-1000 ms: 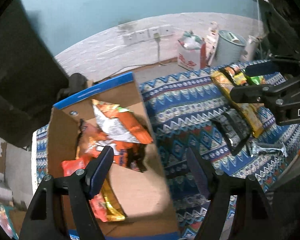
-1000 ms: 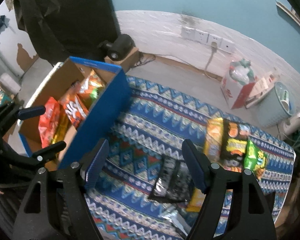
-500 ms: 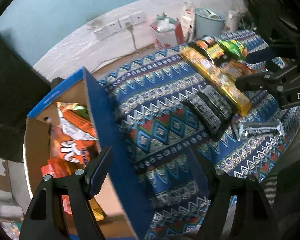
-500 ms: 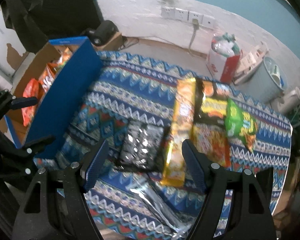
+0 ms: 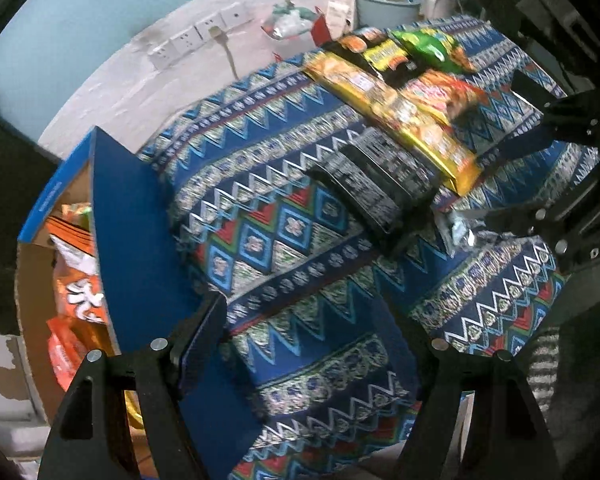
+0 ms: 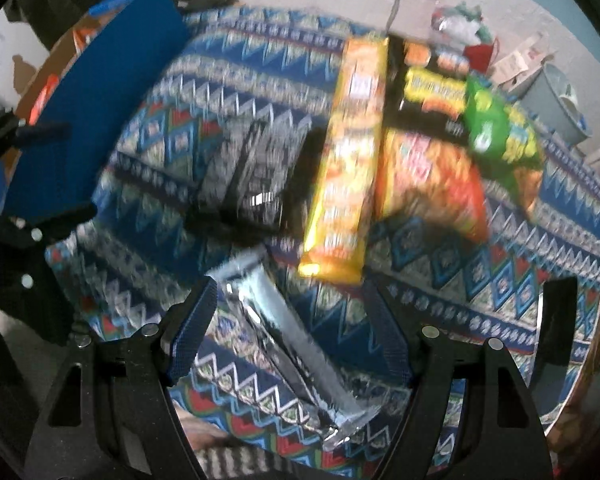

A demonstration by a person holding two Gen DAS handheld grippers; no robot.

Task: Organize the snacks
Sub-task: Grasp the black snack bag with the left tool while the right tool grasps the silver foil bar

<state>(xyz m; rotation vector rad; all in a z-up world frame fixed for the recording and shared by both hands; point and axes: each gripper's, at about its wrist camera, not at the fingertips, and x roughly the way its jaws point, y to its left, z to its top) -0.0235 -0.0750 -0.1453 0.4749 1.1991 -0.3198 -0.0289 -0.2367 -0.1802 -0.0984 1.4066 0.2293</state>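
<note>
A lived-in room at home — patterned blue cloth over a low table, wall sockets on the far wall, a pale bin and a gift bag on the floor far right.

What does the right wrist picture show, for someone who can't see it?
Open jaws hover over a silver packet on a patterned cloth. Beyond lie a yellow pack, black pack, orange bag and green bag; a blue box stands left.

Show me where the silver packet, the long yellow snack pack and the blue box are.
silver packet (image 6: pixel 288 344): right wrist view, middle of its wrapper.
long yellow snack pack (image 6: pixel 346 168): right wrist view, centre of its face.
blue box (image 5: pixel 128 248): left wrist view, outer blue wall.
</note>
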